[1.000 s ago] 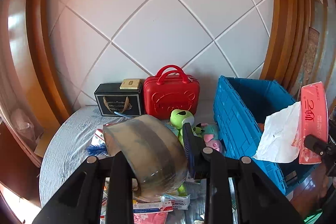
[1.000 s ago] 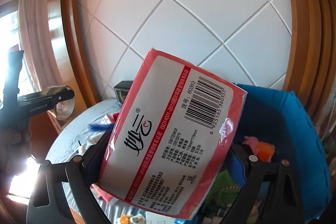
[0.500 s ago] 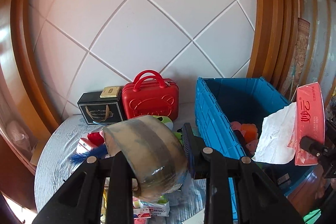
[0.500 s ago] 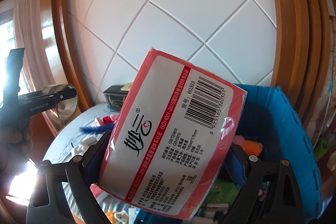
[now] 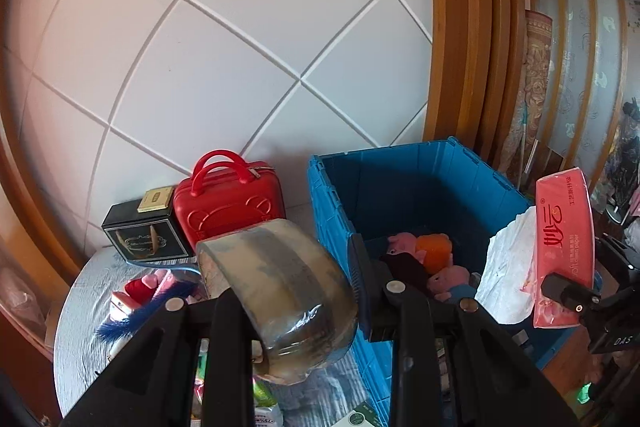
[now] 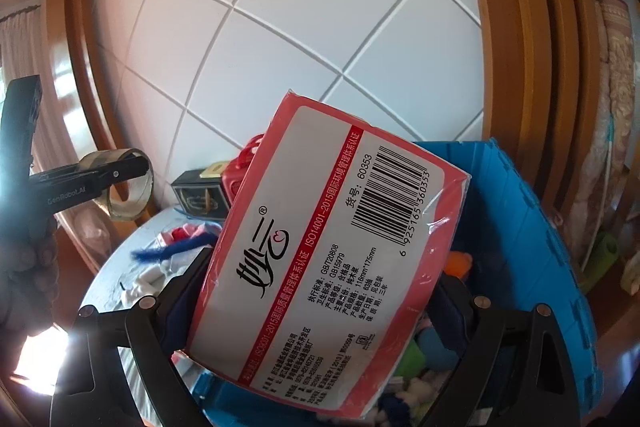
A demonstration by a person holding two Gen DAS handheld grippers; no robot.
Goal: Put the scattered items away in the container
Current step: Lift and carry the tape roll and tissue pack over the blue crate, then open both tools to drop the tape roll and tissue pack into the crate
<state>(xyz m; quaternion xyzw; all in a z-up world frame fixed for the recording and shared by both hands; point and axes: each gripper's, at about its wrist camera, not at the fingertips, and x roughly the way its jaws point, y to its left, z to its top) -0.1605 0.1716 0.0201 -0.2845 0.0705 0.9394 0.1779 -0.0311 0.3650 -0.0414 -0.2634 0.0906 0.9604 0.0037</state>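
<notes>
Both my hands have moved toward the blue crate (image 5: 332, 211): left tongs (image 5: 288, 283) pinching the tape roll (image 5: 276, 291), right tongs (image 6: 320, 291) pinching the tissue pack (image 6: 320, 259), nearly ready to drop.

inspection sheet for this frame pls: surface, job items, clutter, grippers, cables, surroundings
Surface: round table with a pale blue cloth.
Job's things: blue crate open, plush toys already inside; tape roll and tissue pack both held in the air.
Clutter: blue feather, small packets and toys lying on the cloth.
Grippers: left gripper shut on the tape roll; right gripper shut on the tissue pack, at the crate.
Cables: nothing seen.
Surroundings: red case and black box against a white panelled wall; wooden frame at the sides.
</notes>
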